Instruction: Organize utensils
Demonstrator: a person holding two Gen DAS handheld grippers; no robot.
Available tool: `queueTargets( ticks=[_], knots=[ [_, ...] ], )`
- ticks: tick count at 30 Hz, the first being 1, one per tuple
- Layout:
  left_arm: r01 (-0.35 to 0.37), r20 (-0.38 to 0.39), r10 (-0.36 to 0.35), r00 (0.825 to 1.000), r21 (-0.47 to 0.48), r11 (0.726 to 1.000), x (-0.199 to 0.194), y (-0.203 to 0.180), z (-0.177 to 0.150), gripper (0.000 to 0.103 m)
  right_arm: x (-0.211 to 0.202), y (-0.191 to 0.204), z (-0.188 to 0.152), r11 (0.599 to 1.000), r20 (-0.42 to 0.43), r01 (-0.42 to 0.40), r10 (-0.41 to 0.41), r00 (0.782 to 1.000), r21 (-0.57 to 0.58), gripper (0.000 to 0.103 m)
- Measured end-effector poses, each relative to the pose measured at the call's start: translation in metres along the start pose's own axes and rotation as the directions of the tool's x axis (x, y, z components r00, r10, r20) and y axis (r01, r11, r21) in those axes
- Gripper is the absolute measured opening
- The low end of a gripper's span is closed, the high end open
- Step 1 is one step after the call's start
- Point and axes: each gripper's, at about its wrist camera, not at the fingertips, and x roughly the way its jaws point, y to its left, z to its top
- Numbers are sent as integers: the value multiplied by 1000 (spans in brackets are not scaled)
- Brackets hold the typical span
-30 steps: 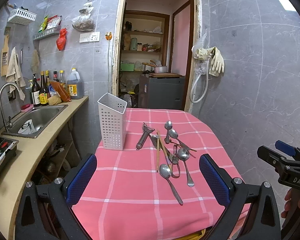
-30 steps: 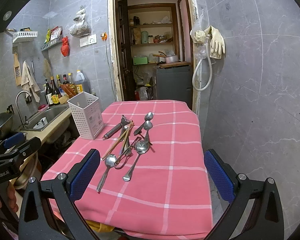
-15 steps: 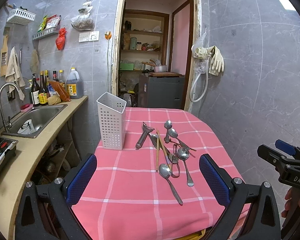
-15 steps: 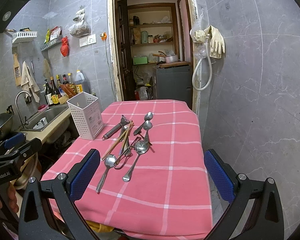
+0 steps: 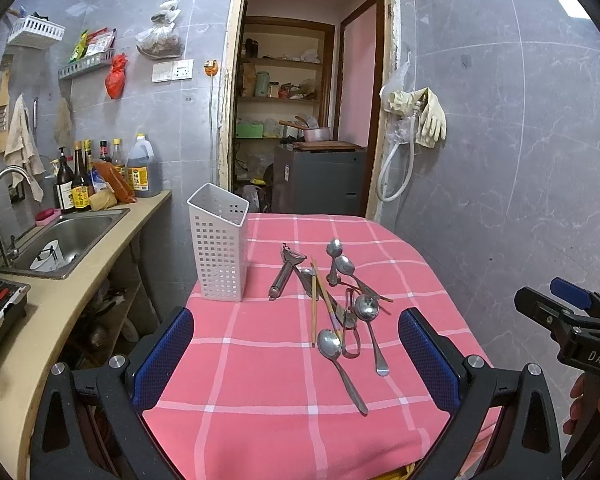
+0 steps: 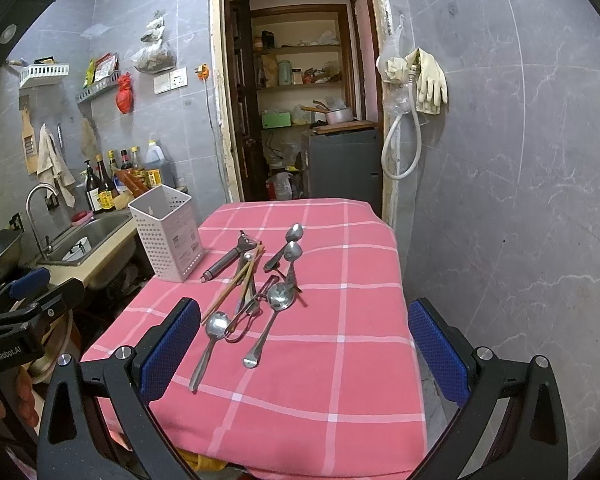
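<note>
A pile of utensils lies mid-table on the pink checked cloth: several metal spoons, wooden chopsticks and a metal peeler. They show in the right wrist view too: spoons, chopsticks, peeler. A white perforated utensil holder stands upright and empty at the table's left edge. My left gripper is open and empty, near the table's front edge. My right gripper is open and empty, before the pile.
A counter with a steel sink, tap and bottles runs along the left. A doorway with shelves lies behind the table. A grey wall with hanging gloves is on the right. The right gripper's body shows at right.
Both views have barely shifted; the utensils and holder have not moved, and both grippers stay open.
</note>
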Motion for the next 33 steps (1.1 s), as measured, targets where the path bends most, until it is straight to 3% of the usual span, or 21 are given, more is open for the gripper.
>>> queueTargets(
  ticks=[12,28,33],
  knots=[
    [41,-10,-40,999,18,999,29,9,17,103,19,10,19,998,18,57,-57,998,9,102],
    [139,97,-150,984,113,984,104,20,77,103,63,22,81,991,146,129,-132,980,30,102],
    [165,102,-181,978,148,975,131,20,93,103,83,18,95,990,130,133,-137,982,36,102]
  ],
)
